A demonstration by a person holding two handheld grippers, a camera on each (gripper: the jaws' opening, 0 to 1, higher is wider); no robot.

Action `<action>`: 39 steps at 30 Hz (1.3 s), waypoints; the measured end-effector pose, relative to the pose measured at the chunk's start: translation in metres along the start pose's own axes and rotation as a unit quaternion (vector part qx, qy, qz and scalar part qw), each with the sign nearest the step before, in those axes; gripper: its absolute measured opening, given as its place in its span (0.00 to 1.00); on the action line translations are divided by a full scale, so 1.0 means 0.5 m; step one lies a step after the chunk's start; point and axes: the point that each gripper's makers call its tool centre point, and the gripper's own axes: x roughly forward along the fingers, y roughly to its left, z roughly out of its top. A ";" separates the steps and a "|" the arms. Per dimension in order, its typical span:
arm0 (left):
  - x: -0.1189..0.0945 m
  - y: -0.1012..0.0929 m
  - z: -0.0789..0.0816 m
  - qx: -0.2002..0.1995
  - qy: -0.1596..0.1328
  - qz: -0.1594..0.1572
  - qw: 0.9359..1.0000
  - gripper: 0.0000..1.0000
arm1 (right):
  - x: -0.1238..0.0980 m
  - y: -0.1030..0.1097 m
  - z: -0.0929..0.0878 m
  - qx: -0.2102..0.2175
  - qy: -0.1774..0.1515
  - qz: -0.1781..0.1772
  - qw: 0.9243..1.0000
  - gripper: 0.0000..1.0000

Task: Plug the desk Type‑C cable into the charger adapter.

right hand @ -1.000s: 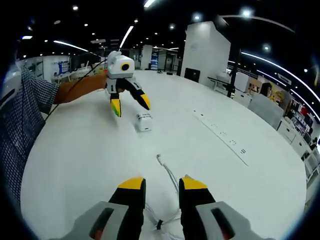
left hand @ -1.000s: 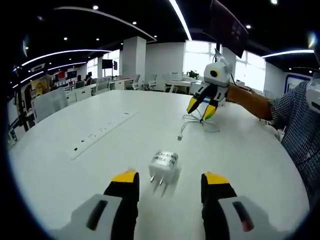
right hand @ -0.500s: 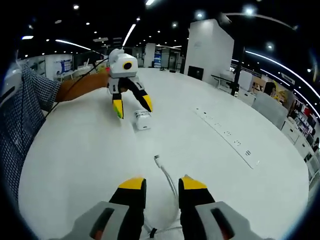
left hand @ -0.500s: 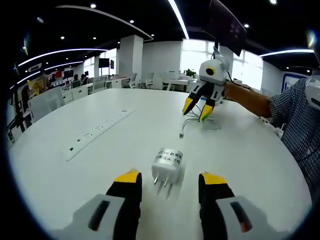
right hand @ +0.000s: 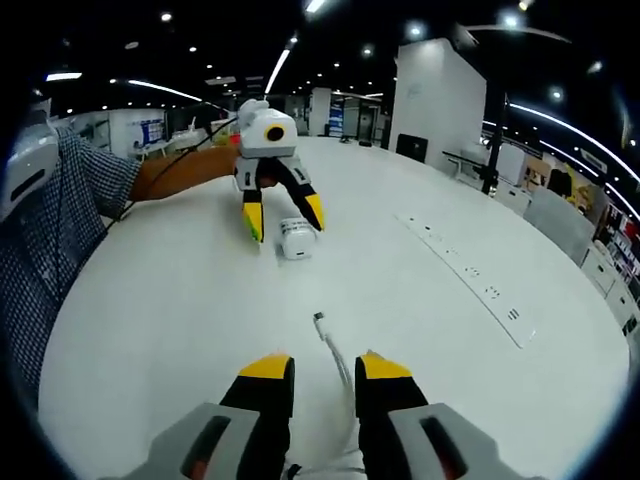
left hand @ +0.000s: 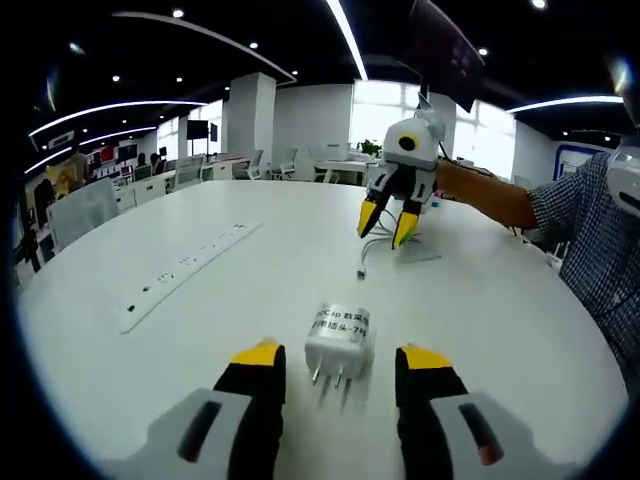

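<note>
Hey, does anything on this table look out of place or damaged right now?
Nothing stands out. The charger adapter lies on its side on the white table, prongs toward the left gripper; the Type-C cable lies loose and unplugged.

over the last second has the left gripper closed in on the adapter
Yes. In the right gripper view the left gripper has come down toward the adapter, which stays put relative to the power strip; its open jaws now flank it.

The charger adapter (left hand: 340,342) label print is too small to read (its Type‑C port faces away, hidden).

White cable (right hand: 333,350) (loose) between yellow-tipped jaws
</note>
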 end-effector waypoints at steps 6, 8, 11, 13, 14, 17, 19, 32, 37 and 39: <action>0.010 0.008 -0.016 -0.008 0.019 0.001 1.000 0.38 | 0.015 -0.005 0.000 0.006 -0.003 0.012 1.000 0.25; 0.011 0.006 -0.016 -0.003 0.013 -0.004 1.000 0.39 | 0.019 -0.004 0.002 0.006 -0.002 0.017 1.000 0.24; 0.011 0.008 -0.015 -0.004 0.008 -0.005 1.000 0.38 | 0.024 -0.005 0.008 0.005 -0.003 0.021 1.000 0.24; 0.012 0.007 -0.013 -0.001 0.005 -0.009 1.000 0.38 | 0.027 -0.006 0.010 0.003 -0.002 0.023 1.000 0.24; 0.013 0.007 -0.013 0.001 0.005 -0.009 1.000 0.38 | 0.029 -0.005 0.011 0.002 0.000 0.025 1.000 0.24; 0.014 0.006 -0.012 0.008 0.009 -0.010 1.000 0.38 | 0.033 -0.004 0.008 -0.005 0.008 0.026 1.000 0.24; 0.014 0.003 -0.011 0.011 0.011 -0.011 1.000 0.38 | 0.037 -0.003 0.004 -0.010 0.014 0.028 0.999 0.24; 0.022 -0.009 -0.001 0.022 0.006 -0.013 1.000 0.31 | 0.051 -0.011 0.000 0.002 0.008 0.047 0.999 0.24; 0.025 -0.013 -0.002 0.026 0.009 -0.016 0.999 0.29 | 0.061 -0.012 0.007 0.001 0.001 0.050 0.999 0.23; 0.027 -0.002 -0.001 0.027 0.008 -0.015 0.999 0.26 | 0.064 -0.011 0.010 -0.001 -0.002 0.050 0.999 0.23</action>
